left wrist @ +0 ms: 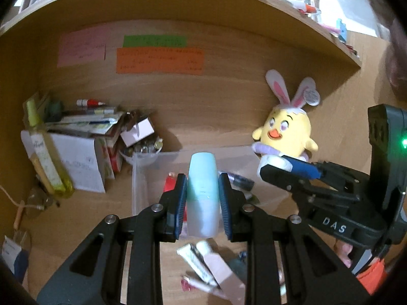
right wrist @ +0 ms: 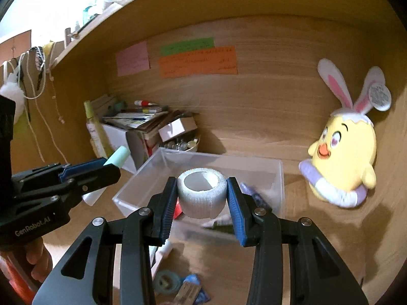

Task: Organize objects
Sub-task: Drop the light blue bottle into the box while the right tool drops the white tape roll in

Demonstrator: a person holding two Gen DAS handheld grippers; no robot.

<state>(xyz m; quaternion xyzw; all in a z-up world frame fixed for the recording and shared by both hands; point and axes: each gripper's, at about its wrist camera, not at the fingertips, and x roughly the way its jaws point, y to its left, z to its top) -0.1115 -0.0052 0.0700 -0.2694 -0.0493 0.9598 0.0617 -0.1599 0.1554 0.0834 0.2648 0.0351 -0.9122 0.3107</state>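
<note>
Both grippers tilt down toward the clear bin (right wrist: pixel 277 178). The left gripper (left wrist: pixel 203 198) is clamped narrowly on an upright mint bottle (left wrist: pixel 202 193), held above the bin's near edge. Beside it, the right gripper (right wrist: pixel 202 198) pinches a white tape roll (right wrist: pixel 201 193) over the bin.

The bottle (left wrist: pixel 202 190) is showing mint green above a paler base, gripped between blue ribbed pads (left wrist: pixel 178 203). The tape roll (right wrist: pixel 202 193) is showing white. Behind the clear bin (right wrist: pixel 278 178), a yellow chick (right wrist: pixel 343 152) is wearing white-and-pink ears, and pink, green and orange notes (right wrist: pixel 198 61) are hanging.
</note>
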